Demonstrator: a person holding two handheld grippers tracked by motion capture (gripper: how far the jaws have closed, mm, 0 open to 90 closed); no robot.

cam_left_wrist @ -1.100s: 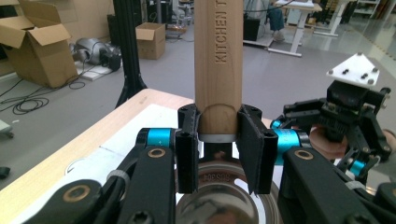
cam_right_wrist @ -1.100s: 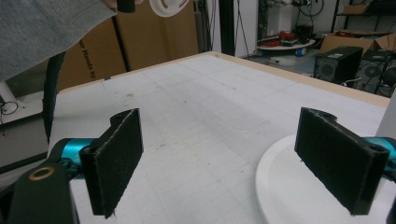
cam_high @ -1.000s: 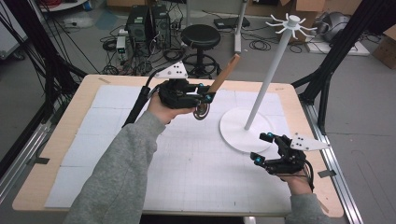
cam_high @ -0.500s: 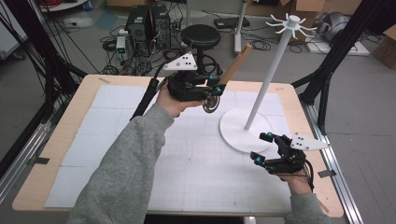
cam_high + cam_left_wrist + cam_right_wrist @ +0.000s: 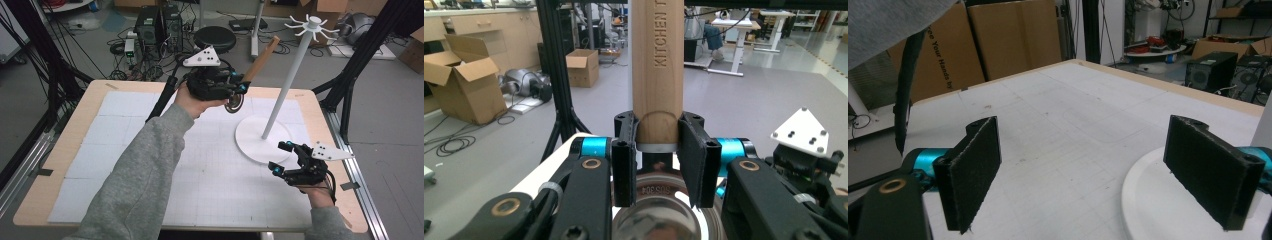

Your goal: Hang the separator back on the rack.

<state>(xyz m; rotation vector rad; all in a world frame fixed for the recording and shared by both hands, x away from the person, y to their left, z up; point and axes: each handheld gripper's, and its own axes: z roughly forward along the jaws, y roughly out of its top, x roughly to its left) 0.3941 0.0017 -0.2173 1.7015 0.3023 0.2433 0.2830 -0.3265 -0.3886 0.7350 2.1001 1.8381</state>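
Note:
A kitchen utensil with a wooden handle (image 5: 260, 57) (image 5: 657, 60) and a round steel head (image 5: 233, 104) (image 5: 659, 220) is held above the far middle of the table. My left gripper (image 5: 240, 86) (image 5: 658, 137) is shut on the handle's lower end, just above the steel collar, and the handle slants up to the right. To its right stands a white rack: a round base (image 5: 252, 142) (image 5: 1158, 200), a leaning pole (image 5: 287, 80) and hooks at the top (image 5: 312, 25). My right gripper (image 5: 280, 156) (image 5: 1098, 165) rests open at the base's near right edge, nothing between its pads.
The wooden table (image 5: 75, 150) carries a white gridded mat (image 5: 210, 170). A grey sleeve (image 5: 140, 170) reaches across its left half. Black frame posts (image 5: 360, 60) stand at the right. Computers, a stool (image 5: 215, 37) and cables lie on the floor beyond the far edge.
My left hand has lifted the utensil higher and carried it a little to the right, nearer the rack's pole. The right gripper has stayed where it was.

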